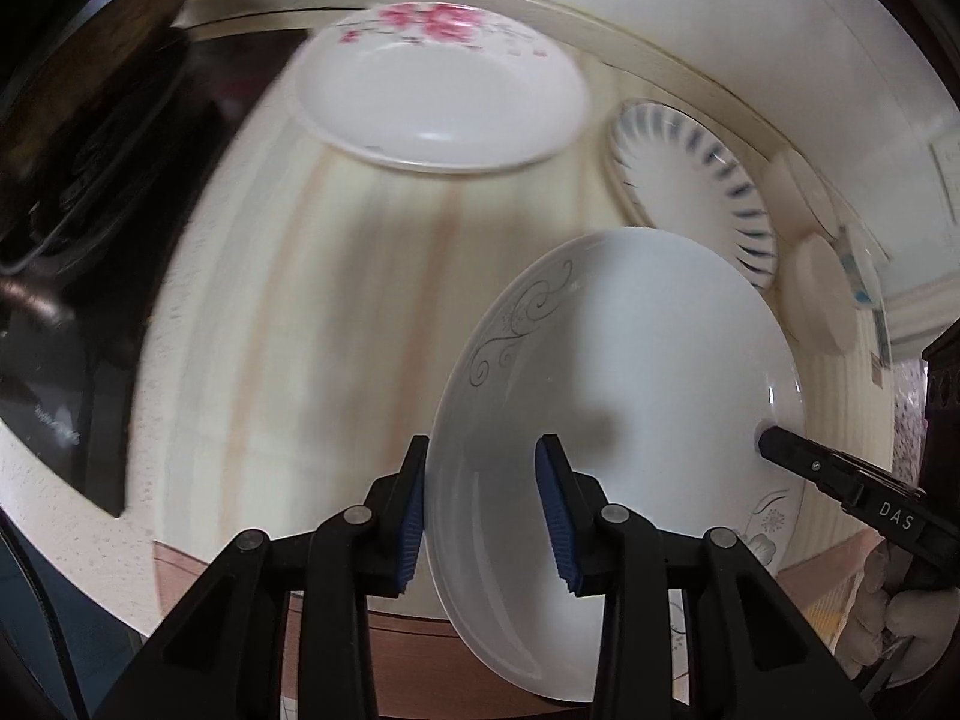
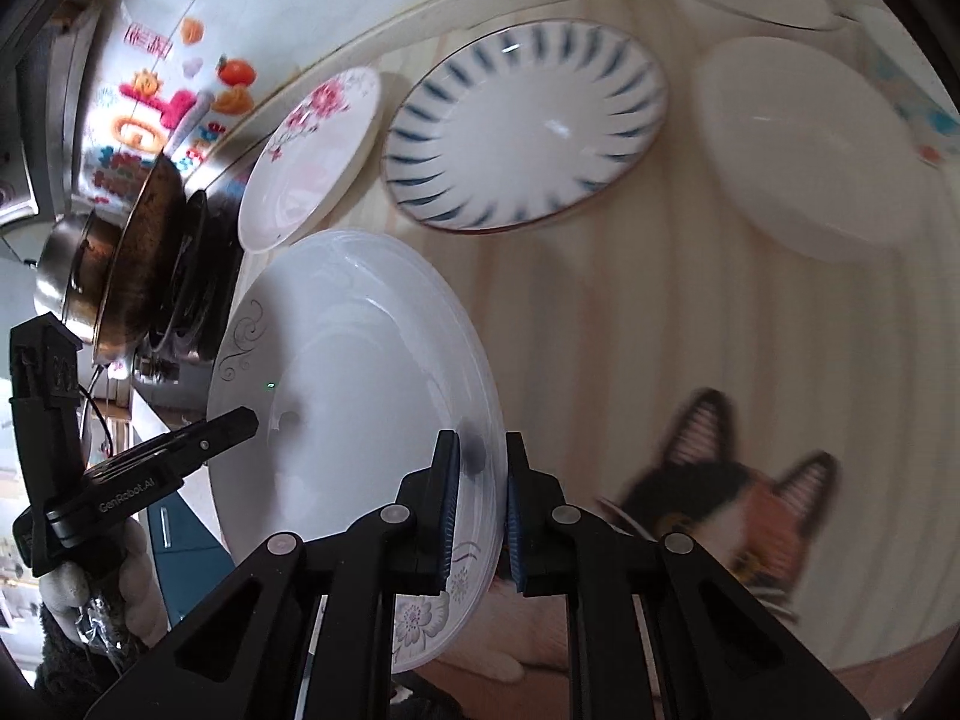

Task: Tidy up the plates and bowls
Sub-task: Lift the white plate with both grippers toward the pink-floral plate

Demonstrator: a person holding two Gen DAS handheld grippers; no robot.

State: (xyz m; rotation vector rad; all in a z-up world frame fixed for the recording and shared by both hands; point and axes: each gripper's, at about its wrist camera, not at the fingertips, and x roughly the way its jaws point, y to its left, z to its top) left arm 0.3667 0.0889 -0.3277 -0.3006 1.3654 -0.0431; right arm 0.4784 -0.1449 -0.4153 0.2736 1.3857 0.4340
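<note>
Left wrist view: left gripper (image 1: pixel 483 516) straddles the near rim of the swirl plate (image 1: pixel 624 372), one pad outside, one inside, jaws fairly wide w/ a gap at the inner pad, so not clamped. Plate tilts up on edge, face toward the cam, above the counter (image 1: pixel 336 276). Right gripper (image 1: pixel 774 439) shows at the far rim.

Right wrist view: right gripper (image 2: pixel 480 495) is narrow, pinching the plate's rim (image 2: pixel 480 420); plate runs left from it toward the left tool. Striped plate (image 2: pixel 528 120) and pink-flower plate (image 2: pixel 312 156) lie beyond, flat. Judgement: right hand carries it; likely stack target is straight ahead.
</note>
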